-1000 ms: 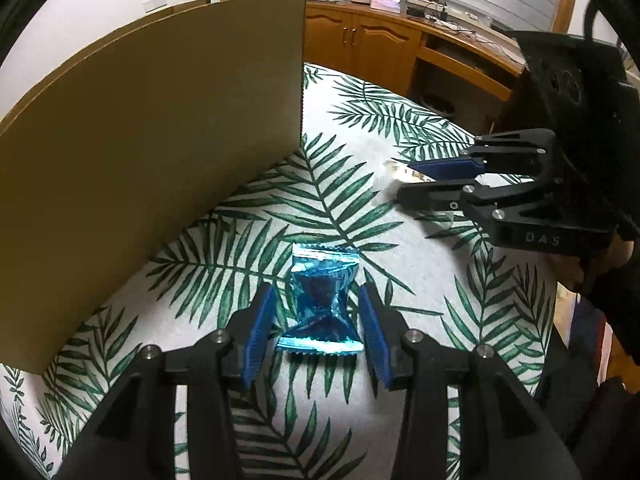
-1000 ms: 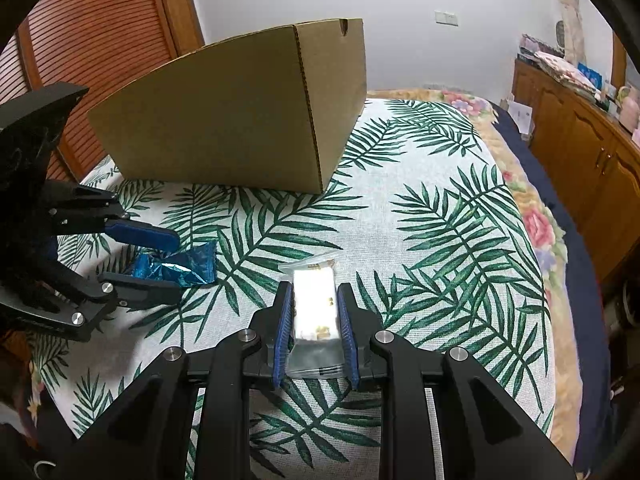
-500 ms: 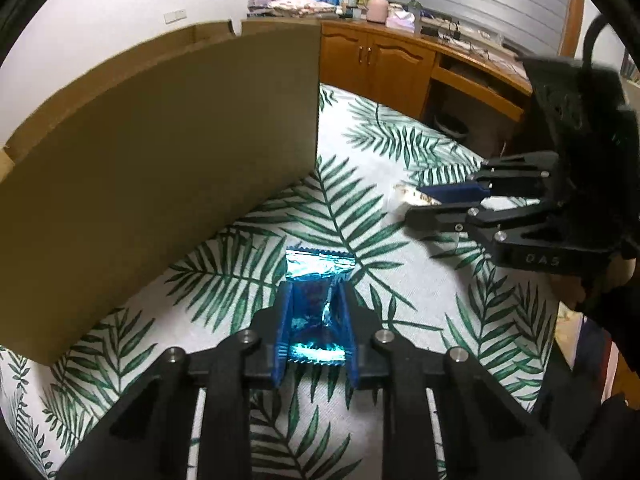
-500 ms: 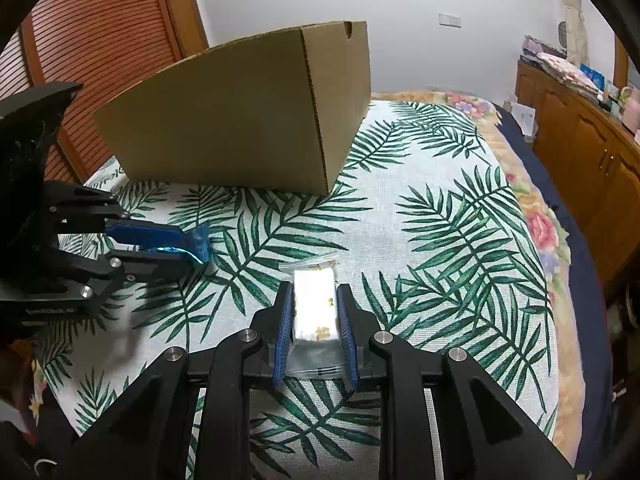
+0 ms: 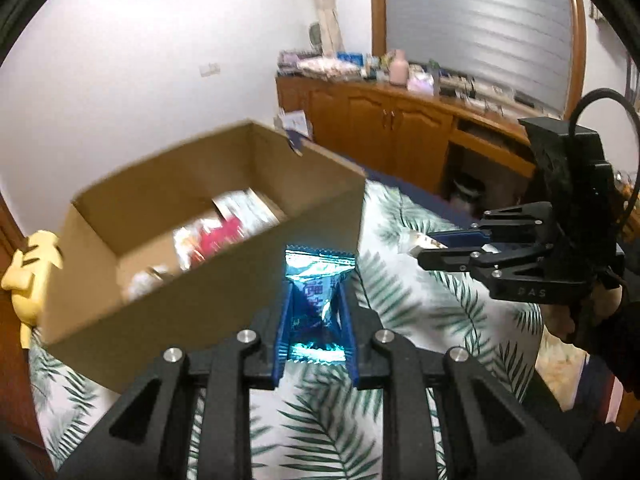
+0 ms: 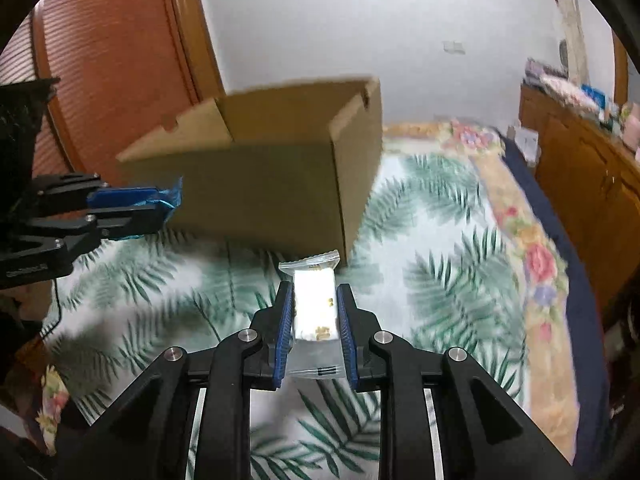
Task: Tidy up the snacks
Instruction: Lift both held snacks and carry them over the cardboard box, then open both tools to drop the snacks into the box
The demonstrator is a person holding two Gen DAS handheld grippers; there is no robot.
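My left gripper (image 5: 316,300) is shut on a shiny blue snack packet (image 5: 316,284) and holds it in the air just in front of the open cardboard box (image 5: 224,292). The box holds several snack packs (image 5: 216,232). My right gripper (image 6: 314,304) is shut on a clear packet with a white bar (image 6: 314,308), lifted above the palm-leaf cloth. The right gripper also shows in the left wrist view (image 5: 452,246), to the right of the box. The left gripper with the blue packet shows in the right wrist view (image 6: 164,208), near the box's front wall (image 6: 260,196).
The palm-leaf tablecloth (image 6: 432,240) covers the surface under the box. A yellow soft toy (image 5: 28,272) sits left of the box. A wooden sideboard with clutter (image 5: 400,120) stands behind. A wooden shuttered door (image 6: 100,80) is on the left.
My left gripper closed on the blue packet and lifted it up to box height. My right gripper rose with the white bar packet. The box's inside has come into view.
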